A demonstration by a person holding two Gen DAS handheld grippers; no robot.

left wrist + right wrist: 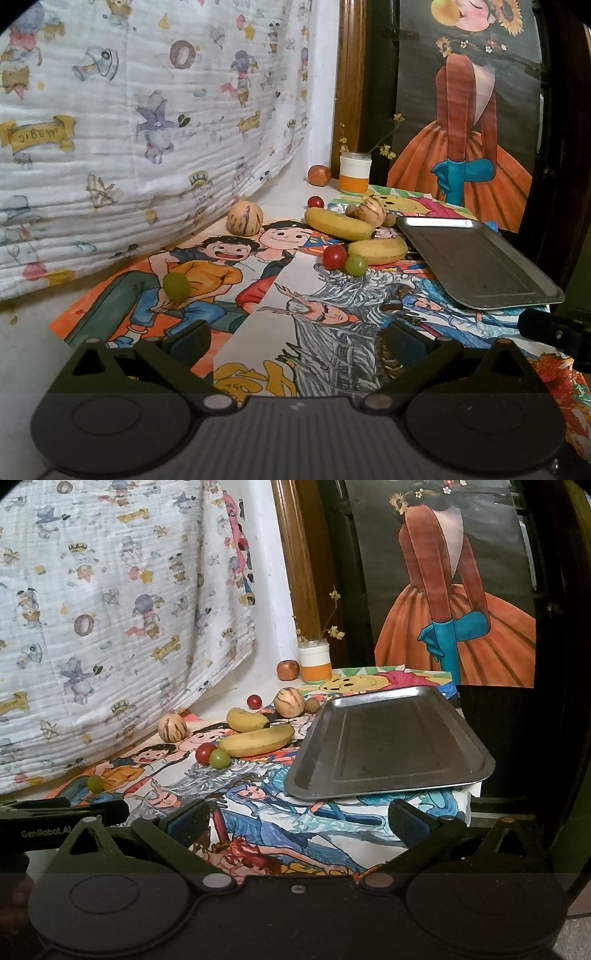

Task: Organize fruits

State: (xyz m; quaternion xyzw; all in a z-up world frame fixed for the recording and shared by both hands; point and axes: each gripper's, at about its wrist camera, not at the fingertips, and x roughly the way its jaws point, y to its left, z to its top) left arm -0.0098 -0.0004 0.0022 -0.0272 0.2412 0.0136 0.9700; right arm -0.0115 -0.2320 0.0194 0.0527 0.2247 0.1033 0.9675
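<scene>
Fruit lies on a table covered with cartoon drawings. Two bananas point(341, 223) point(256, 740) lie in the middle, with a red tomato point(334, 256) and a green grape point(355, 264) touching in front. Another green grape point(176, 287) lies alone at the left. Two striped melons point(245, 218) point(289, 702), a second tomato point(315, 202) and an apple point(319, 175) sit further back. An empty metal tray point(476, 258) point(388, 742) rests at the right. My left gripper point(295, 343) and my right gripper point(299, 823) are both open and empty, near the table's front.
A white and orange jar point(354, 171) with flower twigs stands at the back beside the apple. A patterned white cloth point(129, 129) hangs at the left. A painting of a woman in an orange dress point(465, 122) leans at the back right. The left gripper shows in the right wrist view point(62, 818).
</scene>
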